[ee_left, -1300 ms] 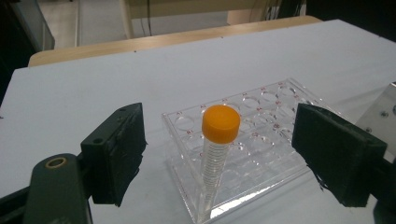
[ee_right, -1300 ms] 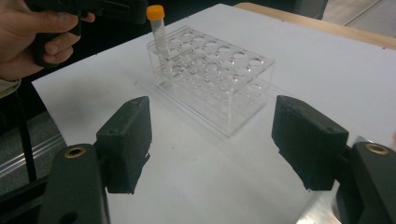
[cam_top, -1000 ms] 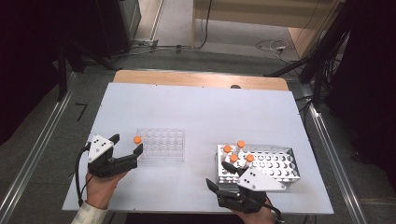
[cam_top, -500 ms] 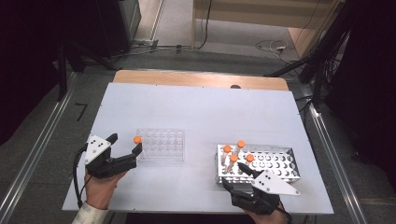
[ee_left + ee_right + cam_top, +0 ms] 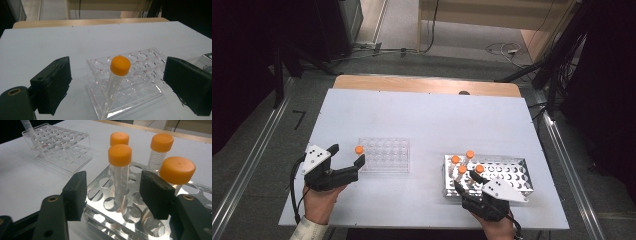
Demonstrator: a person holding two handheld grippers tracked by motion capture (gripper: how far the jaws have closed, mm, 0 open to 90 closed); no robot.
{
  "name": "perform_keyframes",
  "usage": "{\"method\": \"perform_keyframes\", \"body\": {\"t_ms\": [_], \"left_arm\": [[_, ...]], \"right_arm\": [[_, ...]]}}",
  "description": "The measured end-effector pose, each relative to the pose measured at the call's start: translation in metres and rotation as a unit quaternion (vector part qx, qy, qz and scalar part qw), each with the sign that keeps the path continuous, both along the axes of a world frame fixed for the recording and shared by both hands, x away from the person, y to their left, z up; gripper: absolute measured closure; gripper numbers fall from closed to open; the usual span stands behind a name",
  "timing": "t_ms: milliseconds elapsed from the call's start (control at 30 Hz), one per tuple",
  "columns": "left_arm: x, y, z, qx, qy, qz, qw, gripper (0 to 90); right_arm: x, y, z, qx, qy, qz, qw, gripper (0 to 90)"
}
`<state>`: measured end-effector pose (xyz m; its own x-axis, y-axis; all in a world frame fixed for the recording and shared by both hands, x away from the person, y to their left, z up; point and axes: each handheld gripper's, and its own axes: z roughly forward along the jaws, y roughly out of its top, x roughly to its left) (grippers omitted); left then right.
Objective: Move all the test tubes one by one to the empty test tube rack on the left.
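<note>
The right gripper (image 5: 113, 192) has just been closing, fingers (image 5: 75, 195) astride but off the nearest tube (image 5: 120, 170). Centre it, pinch below the cap. The left gripper (image 5: 117, 87) stands spread.

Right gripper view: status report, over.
Right gripper open, jaws just closing around nearest orange-capped clear tube in perforated metal rack. Left gripper open around tube in clear plastic rack. No obstruction.

Both hands come in from 6 o'clock. Left gripper (image 5: 346, 154) points toward 2 o'clock, jaws spread wide. Right gripper (image 5: 464, 181) aims at 11 o'clock, jaws just been closing, half apart.
</note>
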<state>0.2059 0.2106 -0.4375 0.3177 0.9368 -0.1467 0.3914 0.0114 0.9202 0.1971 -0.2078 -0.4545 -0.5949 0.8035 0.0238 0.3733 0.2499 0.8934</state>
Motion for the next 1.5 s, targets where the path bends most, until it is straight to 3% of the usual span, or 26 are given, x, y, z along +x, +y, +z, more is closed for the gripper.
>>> {"method": "perform_keyframes", "body": {"t_ms": [267, 400, 667, 800, 1067, 1333, 1500], "left_arm": [[0.000, -0.004, -0.002, 0.006, -0.002, -0.007, 1.0000, 8.5], [0.000, -0.004, -0.003, 0.005, -0.003, -0.007, 1.0000, 8.5], [-0.001, -0.007, -0.003, 0.007, -0.002, -0.011, 0.9999, 8.5], [-0.001, -0.007, -0.004, 0.008, -0.001, -0.014, 0.9999, 8.5], [-0.002, -0.008, -0.003, 0.012, -0.005, -0.014, 0.9998, 8.5], [-0.002, -0.008, -0.004, 0.011, -0.003, -0.012, 0.9999, 8.5], [-0.003, -0.009, -0.003, 0.012, -0.006, -0.015, 0.9998, 8.5]], "right_arm": [[0.010, 0.006, -0.005, -0.002, 0.001, -0.007, 1.0000, 53.8], [0.012, 0.012, -0.008, -0.016, -0.006, -0.013, 0.9998, 61.4], [0.015, 0.015, -0.012, -0.028, -0.007, -0.027, 0.9992, 69.4], [0.014, 0.015, -0.011, -0.031, -0.017, -0.032, 0.9988, 71.2], [0.009, 0.015, 0.003, -0.028, -0.039, -0.027, 0.9985, 71.3], [-0.001, 0.014, 0.026, -0.019, -0.081, -0.027, 0.9962, 71.7], [-0.013, 0.016, 0.037, -0.005, -0.099, -0.012, 0.9950, 71.7]]}}
